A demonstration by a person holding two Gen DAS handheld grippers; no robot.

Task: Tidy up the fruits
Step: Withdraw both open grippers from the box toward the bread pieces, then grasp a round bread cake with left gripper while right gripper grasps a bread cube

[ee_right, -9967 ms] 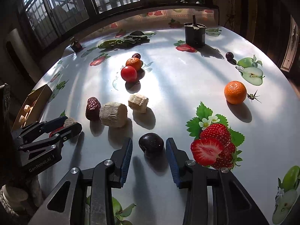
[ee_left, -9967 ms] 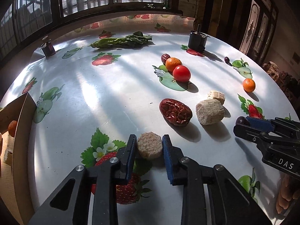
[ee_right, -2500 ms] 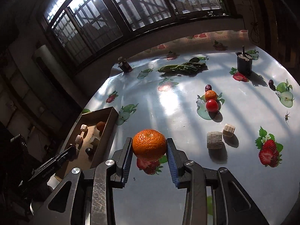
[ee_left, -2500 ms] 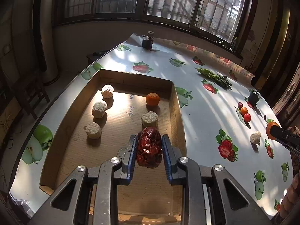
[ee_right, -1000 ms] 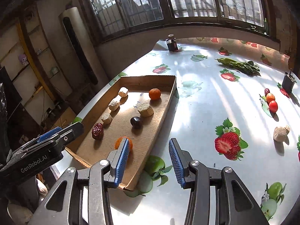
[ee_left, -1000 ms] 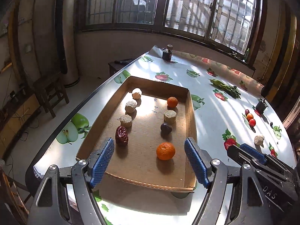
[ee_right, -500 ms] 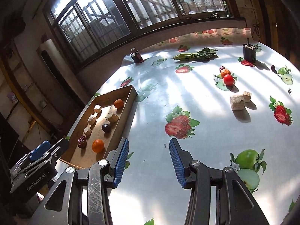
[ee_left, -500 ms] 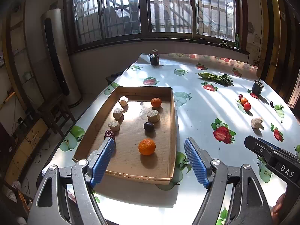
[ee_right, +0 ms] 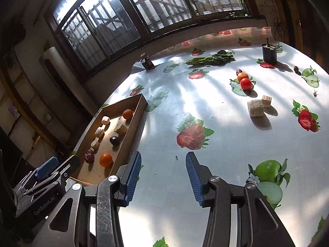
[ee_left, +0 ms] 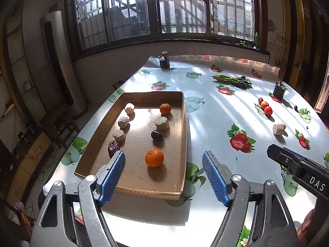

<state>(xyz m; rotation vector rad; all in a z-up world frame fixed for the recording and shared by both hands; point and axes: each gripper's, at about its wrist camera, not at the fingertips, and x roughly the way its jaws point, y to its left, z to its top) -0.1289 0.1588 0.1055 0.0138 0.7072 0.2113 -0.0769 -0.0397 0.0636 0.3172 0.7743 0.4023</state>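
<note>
A shallow cardboard box (ee_left: pixel 184 127) (ee_right: pixel 141 107) lies at the table's left end. In it are two oranges (ee_left: pixel 154 157) (ee_left: pixel 165 108), a dark plum (ee_left: pixel 157 134), a red date (ee_left: pixel 113 147) and several beige chunks (ee_left: pixel 162 123). On the table lie a tomato (ee_right: pixel 246 83), an orange (ee_right: pixel 243 76), a dark date (ee_right: pixel 239 71) and two beige chunks (ee_right: pixel 255 108) (ee_right: pixel 266 101). My left gripper (ee_left: pixel 163 175) is open and empty above the box's near end. My right gripper (ee_right: pixel 163 177) is open and empty over the table right of the box.
The table (ee_right: pixel 205 94) has a white fruit-print cloth. Green vegetables (ee_right: pixel 209 60) lie at the far side. A dark pot (ee_right: pixel 269 53) stands far right and a small dark jar (ee_right: pixel 147 62) at the far corner. A small dark fruit (ee_right: pixel 296 69) lies near the right edge.
Both grippers let go of their fruit in the box: the red date and an orange now lie there. Both have drawn back open, and the right one has swung toward the table's fruits.
</note>
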